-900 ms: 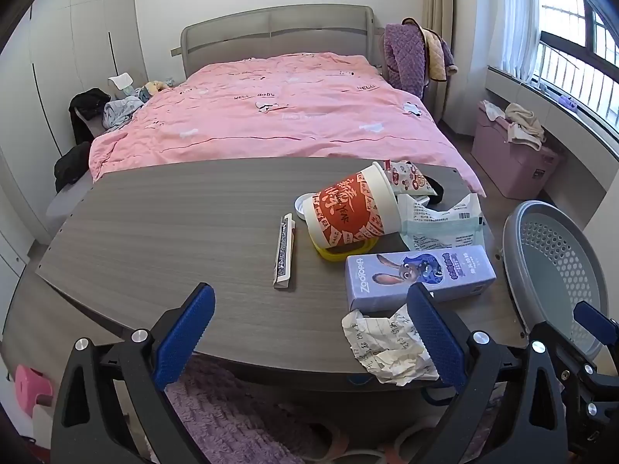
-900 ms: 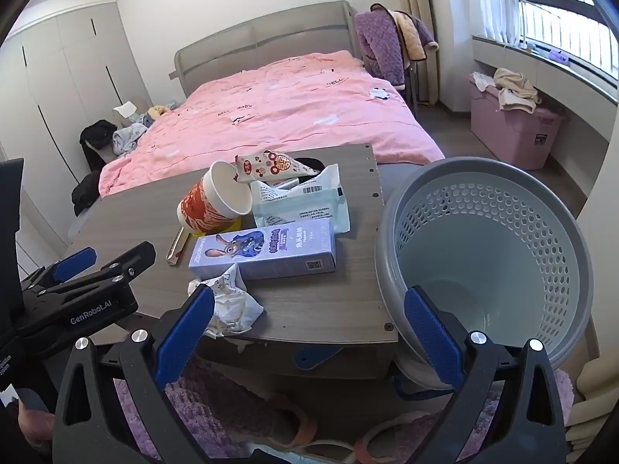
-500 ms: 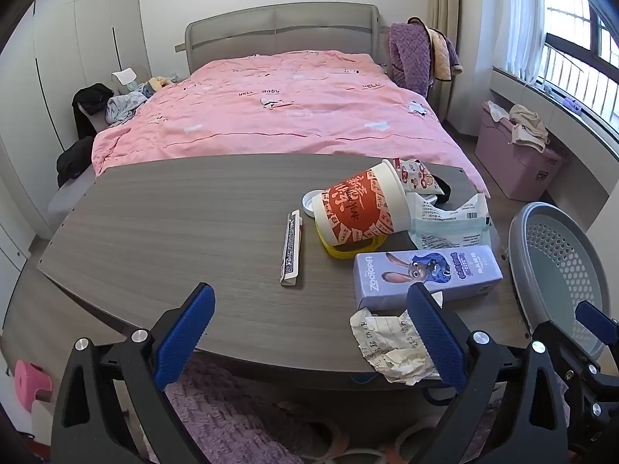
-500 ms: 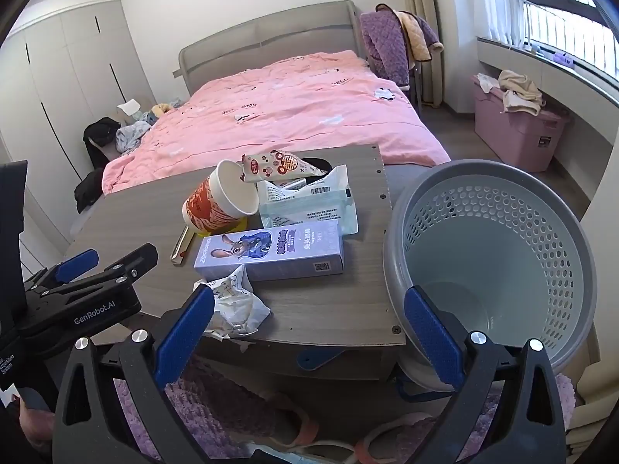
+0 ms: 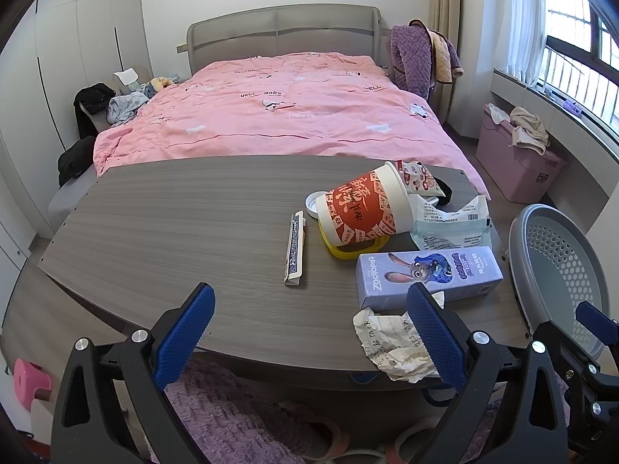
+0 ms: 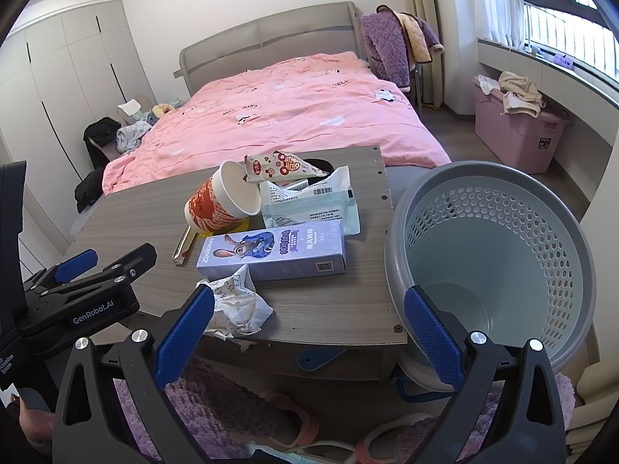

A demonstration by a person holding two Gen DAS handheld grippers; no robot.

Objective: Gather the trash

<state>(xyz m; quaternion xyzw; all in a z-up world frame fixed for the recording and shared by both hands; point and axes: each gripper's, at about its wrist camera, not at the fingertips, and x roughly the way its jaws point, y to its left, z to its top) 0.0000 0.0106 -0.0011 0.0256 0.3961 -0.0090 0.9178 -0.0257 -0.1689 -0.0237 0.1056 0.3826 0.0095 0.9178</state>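
Crumpled paper (image 6: pixel 236 301) before box (image 6: pixel 271 251); cup (image 6: pixel 222 203) behind; basket (image 6: pixel 491 255) right of table (image 6: pixel 147 224).

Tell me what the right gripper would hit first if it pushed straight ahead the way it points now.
Likely the bare near corner of the grey wooden tabletop, between the crumpled white paper and the grey perforated plastic basket. The right gripper is open and empty; depth is uncertain.

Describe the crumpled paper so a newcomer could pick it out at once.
Start at the grey wooden table at the foot of the pink bed. On its near edge, just in front of the purple cartoon-rabbit box, lies the crumpled paper. Alone in the pile, it is a white scrunched wad with handwriting, not printed packaging.
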